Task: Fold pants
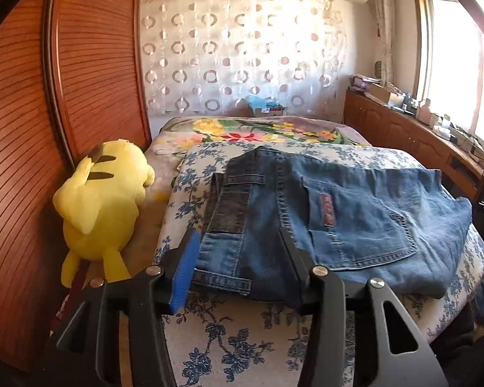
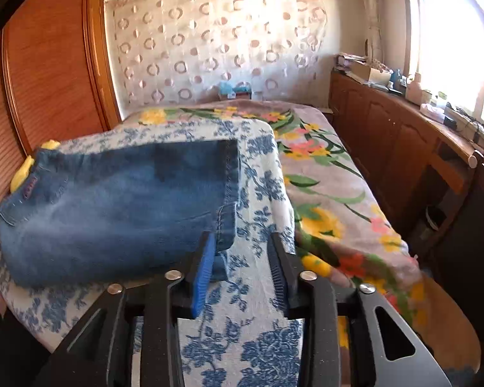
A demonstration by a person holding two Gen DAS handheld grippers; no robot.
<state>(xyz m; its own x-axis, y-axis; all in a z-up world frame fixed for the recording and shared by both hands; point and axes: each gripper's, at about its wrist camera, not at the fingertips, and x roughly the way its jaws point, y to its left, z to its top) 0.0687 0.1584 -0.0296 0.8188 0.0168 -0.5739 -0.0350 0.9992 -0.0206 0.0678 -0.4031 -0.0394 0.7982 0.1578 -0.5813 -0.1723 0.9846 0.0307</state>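
Blue denim pants (image 1: 338, 222) lie folded in a compact stack on a blue-flowered white cloth (image 1: 242, 348) on the bed. My left gripper (image 1: 238, 235) is open, its fingers straddling the near left waistband end of the stack, with denim between them. In the right wrist view the folded pants (image 2: 113, 206) lie to the left. My right gripper (image 2: 240, 242) is open just at the stack's near right corner, its blue-padded left finger (image 2: 203, 277) touching the hem.
A yellow plush toy (image 1: 103, 206) sits left of the pants against a wooden louvred wardrobe (image 1: 22, 161). A flowered blanket (image 2: 332, 200) covers the bed beyond and to the right. A wooden cabinet (image 2: 403, 148) with clutter runs under the window.
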